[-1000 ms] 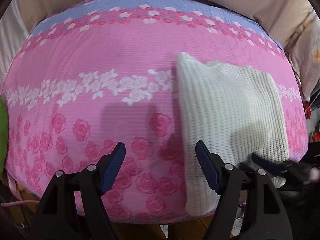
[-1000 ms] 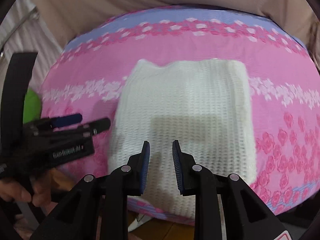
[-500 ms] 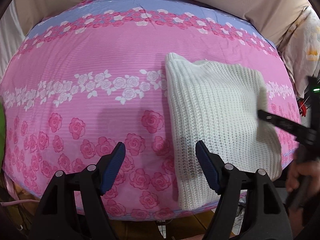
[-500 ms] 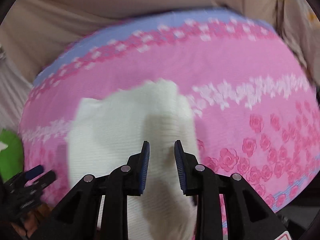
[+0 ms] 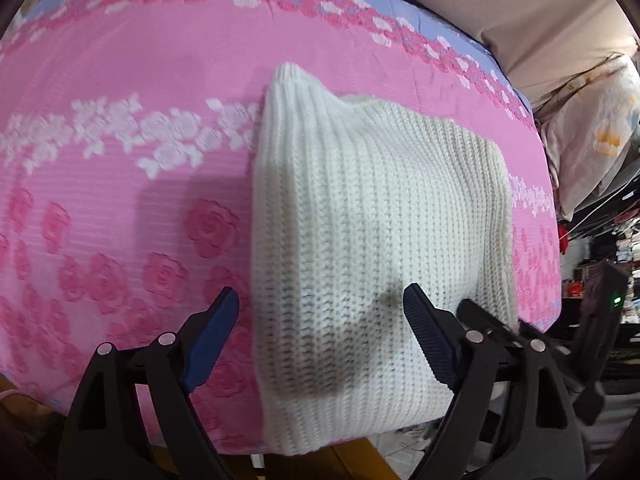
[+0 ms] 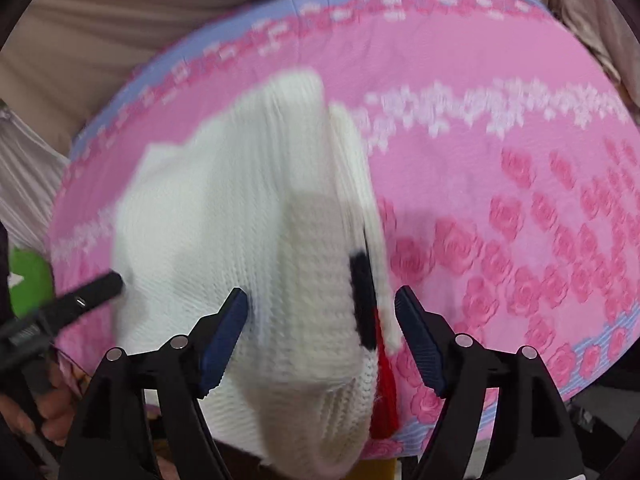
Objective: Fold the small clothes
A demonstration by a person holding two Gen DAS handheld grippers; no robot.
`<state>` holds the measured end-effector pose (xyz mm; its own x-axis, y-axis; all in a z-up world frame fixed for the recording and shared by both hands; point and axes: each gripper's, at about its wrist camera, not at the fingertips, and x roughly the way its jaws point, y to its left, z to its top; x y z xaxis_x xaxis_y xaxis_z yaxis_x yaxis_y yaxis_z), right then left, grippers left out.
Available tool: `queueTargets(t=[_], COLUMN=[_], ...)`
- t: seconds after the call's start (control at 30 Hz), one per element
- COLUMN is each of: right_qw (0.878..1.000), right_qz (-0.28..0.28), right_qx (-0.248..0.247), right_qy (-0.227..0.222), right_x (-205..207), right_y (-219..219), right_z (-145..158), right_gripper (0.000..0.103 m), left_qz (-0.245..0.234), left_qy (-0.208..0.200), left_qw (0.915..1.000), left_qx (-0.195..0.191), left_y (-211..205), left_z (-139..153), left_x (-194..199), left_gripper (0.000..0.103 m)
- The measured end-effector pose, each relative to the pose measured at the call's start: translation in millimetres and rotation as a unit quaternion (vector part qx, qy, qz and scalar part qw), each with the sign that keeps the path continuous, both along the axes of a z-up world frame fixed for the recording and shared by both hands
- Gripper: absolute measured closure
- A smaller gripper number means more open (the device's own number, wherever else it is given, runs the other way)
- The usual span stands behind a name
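Folded white knit sweater (image 5: pixel 376 240) lies at the pink floral bed's (image 5: pixel 120 160) near edge — left tool (image 5: pixel 320 340) and right tool (image 6: pixel 320 336) both gape wide, holding nothing.

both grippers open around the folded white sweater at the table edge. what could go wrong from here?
1. The white knit sweater overhangs the near edge of the pink floral cloth; a tug toward the person could drag it off.
2. The right gripper, open, straddles several stacked layers near the red-and-black patch; closing may catch only some, undoing the fold.
3. The left gripper may snag the loose knit.
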<state>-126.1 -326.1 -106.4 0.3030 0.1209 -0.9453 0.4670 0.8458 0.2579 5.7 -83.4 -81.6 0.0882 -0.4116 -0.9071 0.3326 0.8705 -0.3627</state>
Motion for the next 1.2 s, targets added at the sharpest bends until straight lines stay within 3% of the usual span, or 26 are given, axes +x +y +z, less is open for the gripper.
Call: queueTargets(t=[0.07, 0.13, 0.23, 0.3, 0.33, 0.37, 0.5, 0.63, 0.77, 0.87, 0.97, 1.1, 1.2], right_qw=[0.999, 0.993, 0.992, 0.993, 0.990, 0.987, 0.981, 0.978, 0.970, 0.959, 0.939, 0.907, 0.882], right_qz=[-0.025, -0.066, -0.069, -0.063, -0.061, -0.068, -0.088, -0.106, -0.131, -0.148, -0.159, -0.136, -0.097], right_qx=[0.030, 0.095, 0.100, 0.099, 0.120, 0.140, 0.155, 0.131, 0.097, 0.056, 0.015, -0.041, -0.069], right_qy=[-0.007, -0.018, -0.026, -0.029, -0.036, -0.042, -0.072, -0.124, -0.182, -0.236, -0.306, -0.397, -0.455], right_x=[-7, -14, -13, -8, -5, -2, -9, -36, -72, -98, -119, -125, -116], right_y=[-5, -16, -17, -15, -15, -16, -21, -30, -43, -54, -60, -45, -22], right_z=[-17, -32, -32, -31, -31, -30, -5, 51, 110, 163, 222, 295, 340], right_gripper=[0.017, 0.014, 0.015, 0.027, 0.047, 0.054, 0.064, 0.064, 0.064, 0.064, 0.064, 0.064, 0.063], left_qz=[-0.009, -0.007, 0.023, 0.014, 0.008, 0.000, -0.046, -0.109, -0.171, -0.207, -0.233, -0.236, -0.218], left_qy=[0.010, 0.016, 0.060, 0.069, 0.064, 0.060, 0.032, -0.001, -0.044, -0.088, -0.157, -0.244, -0.295], left_qw=[0.9999, 0.9998, 0.9968, 0.9961, 0.9967, 0.9969, 0.9961, 0.9880, 0.9721, 0.9529, 0.9260, 0.8955, 0.8823], left_qx=[0.001, -0.010, -0.047, -0.053, -0.051, -0.050, -0.068, -0.109, -0.155, -0.204, -0.252, -0.288, -0.295], left_y=[-8, -11, -6, -10, -12, -15, -33, -61, -88, -98, -91, -60, -24], left_z=[-13, -24, -36, -32, -25, -19, 25, 80, 140, 197, 265, 332, 368], left_x=[0, 0, 7, 8, 7, 6, -7, -30, -52, -66, -76, -76, -67], left_gripper=[0.017, 0.015, 0.018, 0.034, 0.044, 0.054, 0.061, 0.061, 0.061, 0.061, 0.061, 0.060, 0.059])
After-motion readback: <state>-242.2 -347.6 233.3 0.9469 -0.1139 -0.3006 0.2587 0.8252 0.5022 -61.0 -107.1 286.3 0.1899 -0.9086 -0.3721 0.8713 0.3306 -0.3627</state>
